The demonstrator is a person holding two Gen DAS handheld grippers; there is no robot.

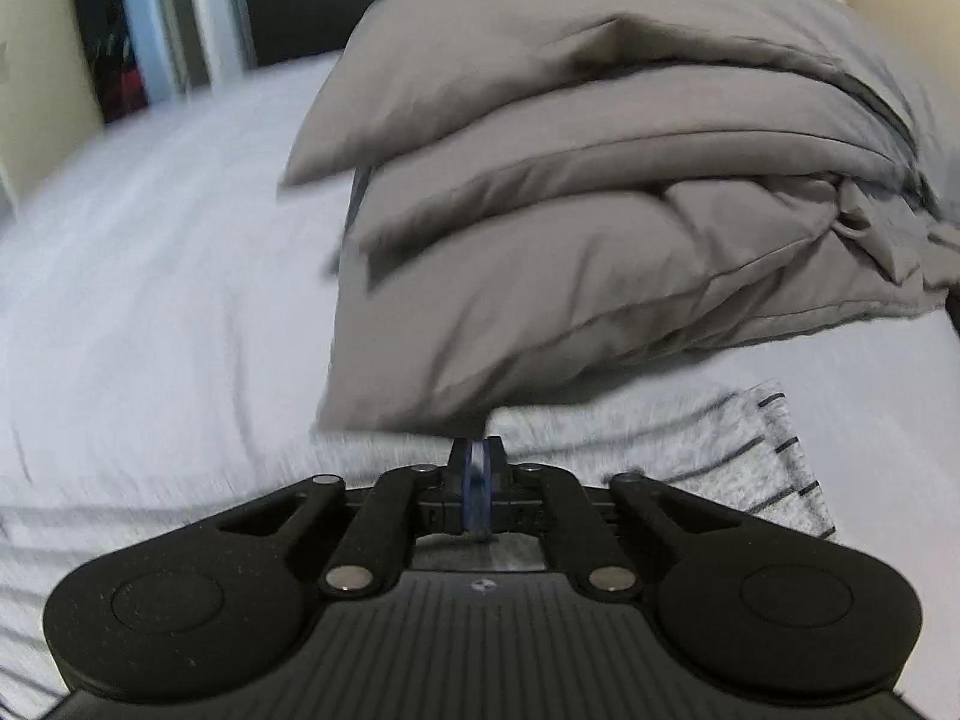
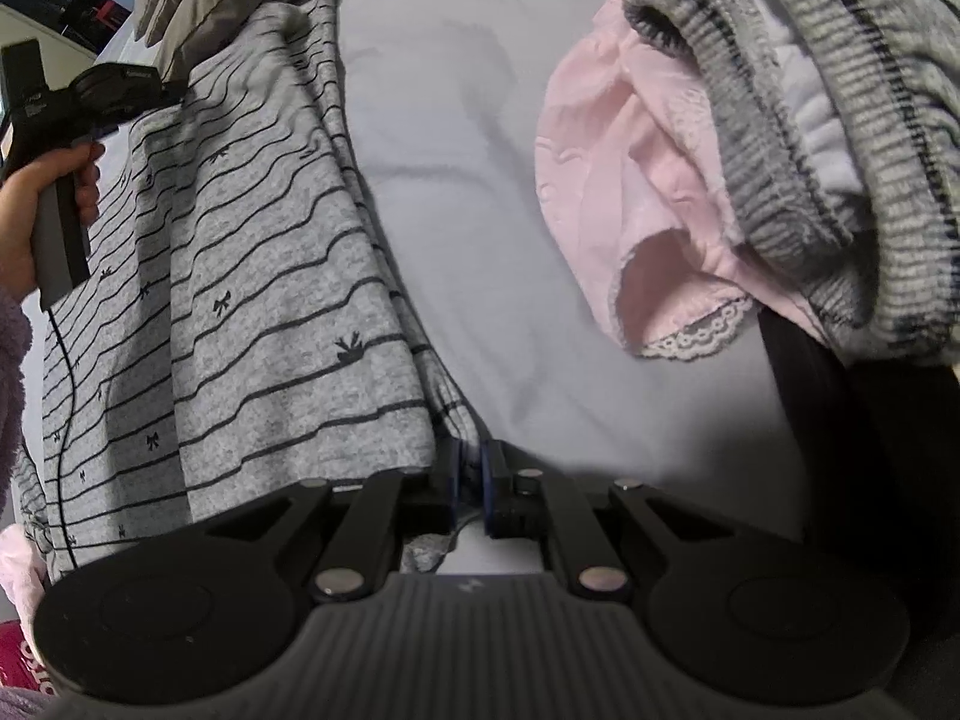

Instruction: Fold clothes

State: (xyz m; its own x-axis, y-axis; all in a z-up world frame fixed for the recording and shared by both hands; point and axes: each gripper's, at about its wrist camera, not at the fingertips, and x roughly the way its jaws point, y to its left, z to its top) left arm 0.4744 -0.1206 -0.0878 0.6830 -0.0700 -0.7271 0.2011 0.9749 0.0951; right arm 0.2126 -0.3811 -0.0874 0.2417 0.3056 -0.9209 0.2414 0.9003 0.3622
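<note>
A grey striped garment with small bow prints [image 2: 252,276] lies on the white bed sheet [image 2: 480,180]. My right gripper [image 2: 471,480] is shut on its near edge, with fabric bunched between the pads. In the right wrist view the left gripper [image 2: 150,90] is at the garment's far left edge, held by a hand. In the left wrist view my left gripper [image 1: 477,480] has its jaws together over the striped garment [image 1: 690,450]; I cannot tell whether fabric is between them.
A stack of grey-brown pillows [image 1: 600,210] sits just beyond the left gripper. A pink lace-trimmed garment [image 2: 630,210] and a grey ribbed knit [image 2: 810,150] are piled at the right. A black cloth [image 2: 840,420] lies beneath them.
</note>
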